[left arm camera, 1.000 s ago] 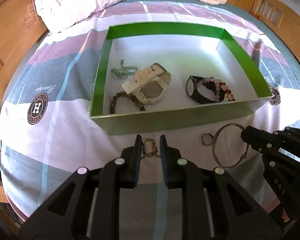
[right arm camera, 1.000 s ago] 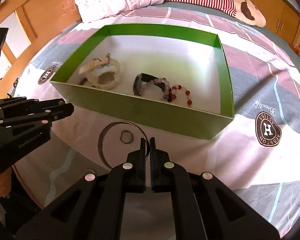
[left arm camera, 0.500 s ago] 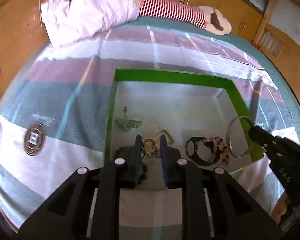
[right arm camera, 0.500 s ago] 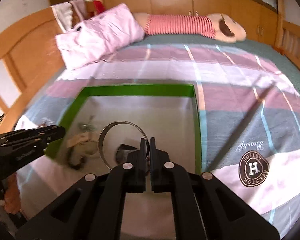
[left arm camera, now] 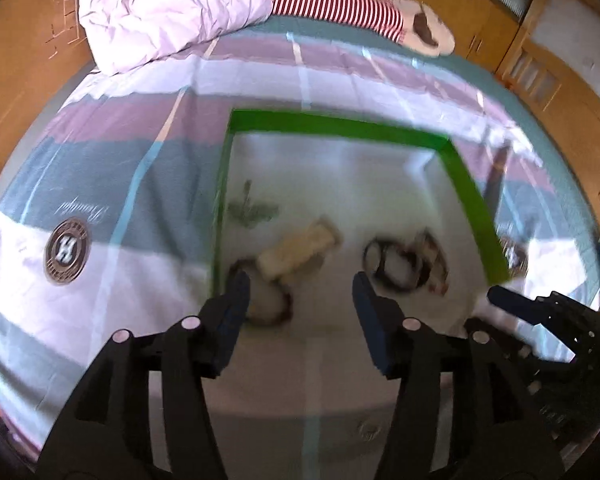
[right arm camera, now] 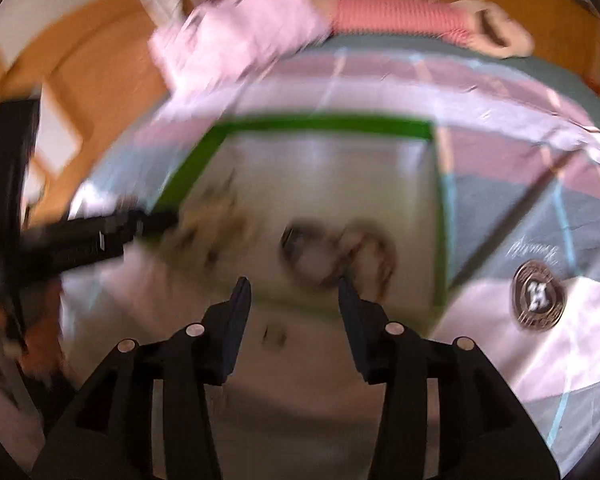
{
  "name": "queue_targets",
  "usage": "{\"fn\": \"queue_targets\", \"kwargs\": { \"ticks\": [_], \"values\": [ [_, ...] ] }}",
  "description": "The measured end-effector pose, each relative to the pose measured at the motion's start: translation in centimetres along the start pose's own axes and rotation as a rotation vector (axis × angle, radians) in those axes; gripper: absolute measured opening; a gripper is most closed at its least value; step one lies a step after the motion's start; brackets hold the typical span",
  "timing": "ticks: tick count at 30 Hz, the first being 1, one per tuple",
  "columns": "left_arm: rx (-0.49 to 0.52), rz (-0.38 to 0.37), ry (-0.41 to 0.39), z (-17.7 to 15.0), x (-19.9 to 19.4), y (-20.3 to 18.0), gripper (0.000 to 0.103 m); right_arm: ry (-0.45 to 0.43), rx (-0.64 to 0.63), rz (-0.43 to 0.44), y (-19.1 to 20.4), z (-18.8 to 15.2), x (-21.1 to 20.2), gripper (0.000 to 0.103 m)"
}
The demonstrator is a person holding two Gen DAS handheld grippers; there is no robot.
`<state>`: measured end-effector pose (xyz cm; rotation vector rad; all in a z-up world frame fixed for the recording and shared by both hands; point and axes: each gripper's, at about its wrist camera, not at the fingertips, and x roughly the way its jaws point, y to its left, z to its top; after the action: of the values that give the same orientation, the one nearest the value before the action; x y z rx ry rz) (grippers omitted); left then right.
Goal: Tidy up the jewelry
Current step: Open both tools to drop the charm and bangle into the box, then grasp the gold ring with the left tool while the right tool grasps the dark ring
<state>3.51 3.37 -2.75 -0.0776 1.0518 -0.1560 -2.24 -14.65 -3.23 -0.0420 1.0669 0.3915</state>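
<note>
On a bed with a striped pink, grey and white cover [left arm camera: 148, 152] sits a green-rimmed white cardboard box [left arm camera: 340, 126]. Blurred inside it, a cream watch [left arm camera: 300, 248] lies at eight o'clock and a black watch [left arm camera: 392, 268] at five. Over its near edge, the left gripper [left arm camera: 300, 292] and right gripper [right arm camera: 294, 292] are both opening, nothing between their jaws.

Box [left arm camera: 472, 196] on bed [left arm camera: 100, 184]; watches [left arm camera: 300, 252] inside near front wall. Pillow [left arm camera: 168, 12] behind box, at bed's head.
</note>
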Motion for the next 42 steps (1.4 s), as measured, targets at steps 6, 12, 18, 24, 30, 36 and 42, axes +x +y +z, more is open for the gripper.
{"fn": "queue_targets", "kwargs": {
  "ticks": [6,12,18,24,30,36,42],
  "values": [
    [0.065,0.045,0.141,-3.6,1.8,-0.9,0.055,0.115,-0.045,-0.07,1.4,-1.2,5.7,0.04],
    [0.069,0.057,0.18,-4.3,2.3,-0.6,0.057,0.111,-0.083,-0.077,2.9,-1.1,8.0,0.04],
    [0.086,0.042,0.225,-5.1,2.5,-0.5,0.059,0.138,-0.12,-0.079,3.6,-1.5,7.8,0.019],
    [0.185,-0.019,0.283,-7.3,3.4,-3.4,0.059,0.175,-0.066,-0.121,1.4,-2.0,7.2,0.02],
    [0.283,-0.007,0.318,-9.7,4.7,-6.5,0.041,0.185,-0.027,-0.127,0.4,-2.0,7.0,0.02],
    [0.272,-0.012,0.31,-9.8,5.0,-6.4,0.03,0.187,-0.03,-0.13,0.7,-2.1,7.1,0.02],
    [0.133,0.054,0.287,-7.8,5.3,-2.7,0.016,0.183,-0.004,-0.122,0.3,-2.0,7.2,0.019]
  ]
}}
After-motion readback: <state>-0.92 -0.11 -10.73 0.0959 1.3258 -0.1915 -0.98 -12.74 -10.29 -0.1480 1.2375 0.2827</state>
